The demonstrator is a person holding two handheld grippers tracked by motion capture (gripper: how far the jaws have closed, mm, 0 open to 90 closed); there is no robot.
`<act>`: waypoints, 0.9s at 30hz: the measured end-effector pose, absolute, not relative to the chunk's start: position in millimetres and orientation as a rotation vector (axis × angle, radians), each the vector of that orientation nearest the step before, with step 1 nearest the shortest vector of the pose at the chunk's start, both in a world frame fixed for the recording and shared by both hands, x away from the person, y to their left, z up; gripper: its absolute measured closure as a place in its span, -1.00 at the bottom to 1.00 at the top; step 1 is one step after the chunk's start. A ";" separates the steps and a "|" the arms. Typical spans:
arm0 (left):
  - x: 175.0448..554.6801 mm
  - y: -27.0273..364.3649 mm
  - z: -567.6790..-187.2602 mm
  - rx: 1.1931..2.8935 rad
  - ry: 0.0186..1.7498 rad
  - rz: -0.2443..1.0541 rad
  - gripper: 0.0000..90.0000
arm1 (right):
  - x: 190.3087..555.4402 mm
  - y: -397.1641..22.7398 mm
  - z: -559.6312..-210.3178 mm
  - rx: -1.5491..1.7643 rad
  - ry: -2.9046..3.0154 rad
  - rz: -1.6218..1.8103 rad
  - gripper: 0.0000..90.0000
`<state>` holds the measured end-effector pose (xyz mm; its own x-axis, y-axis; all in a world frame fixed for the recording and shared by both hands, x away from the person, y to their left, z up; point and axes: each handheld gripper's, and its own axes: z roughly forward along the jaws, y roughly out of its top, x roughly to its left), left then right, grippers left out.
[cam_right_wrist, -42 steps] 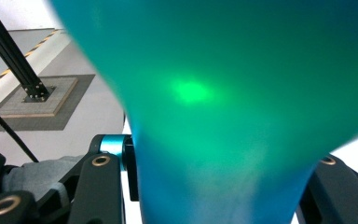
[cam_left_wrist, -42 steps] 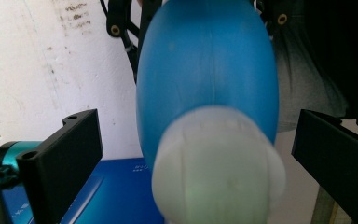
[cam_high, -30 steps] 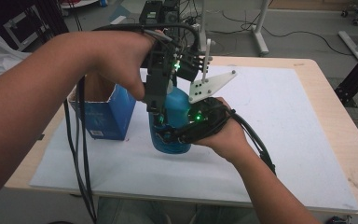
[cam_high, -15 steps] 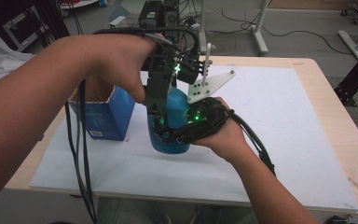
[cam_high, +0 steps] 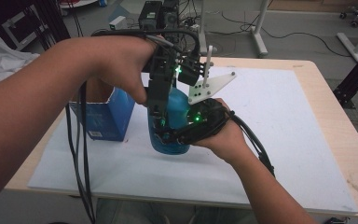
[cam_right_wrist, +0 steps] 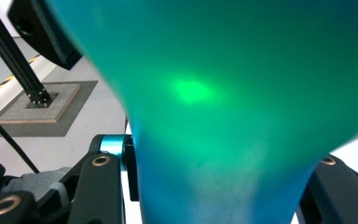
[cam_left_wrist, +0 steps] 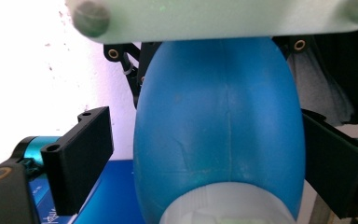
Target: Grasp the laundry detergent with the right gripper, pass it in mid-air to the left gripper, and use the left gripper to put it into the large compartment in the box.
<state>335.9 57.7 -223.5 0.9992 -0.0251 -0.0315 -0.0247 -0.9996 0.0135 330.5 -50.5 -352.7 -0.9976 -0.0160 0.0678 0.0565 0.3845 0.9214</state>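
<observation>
A blue bottle (cam_high: 176, 106) stands upright on the white mat (cam_high: 284, 140). From the right, my right gripper (cam_high: 177, 136) is shut on its body; in the right gripper view the bottle (cam_right_wrist: 223, 93) spans the gap between the jaws (cam_right_wrist: 216, 196). My left gripper (cam_high: 159, 116) points down over the bottle's top. Its jaws have just been closing with the bottle (cam_left_wrist: 219, 126) between them. In the left gripper view (cam_left_wrist: 209, 154) the left pad stands off the bottle and the right one sits at its edge. The bottle's white cap (cam_left_wrist: 223, 205) is nearest the camera.
A blue carton (cam_high: 107, 116) stands on the mat just left of the bottle, close to my left forearm. Black cables hang from the left hand over the table's front edge. The mat's right half lies bare, with the wooden table edge (cam_high: 340, 135) beyond it.
</observation>
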 end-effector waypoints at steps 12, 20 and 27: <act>335.2 59.2 -223.5 3.123 -0.030 -0.049 -0.64 | 329.6 -50.1 -352.5 -0.037 -2.552 -1.707 0.04; 334.6 58.9 -223.8 3.124 -0.025 -0.050 -0.57 | 329.1 -49.7 -352.7 -0.038 -2.556 -1.704 0.04; 333.2 59.0 -225.3 3.127 -0.015 -0.056 -0.50 | 328.8 -48.7 -353.3 -0.034 -2.557 -1.702 0.04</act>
<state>333.2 59.0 -225.3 0.9993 -0.0096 -0.0356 -0.0091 -0.9999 0.0142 328.8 -48.7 -353.3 -0.9974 -0.0198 0.0699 0.0569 0.3865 0.9205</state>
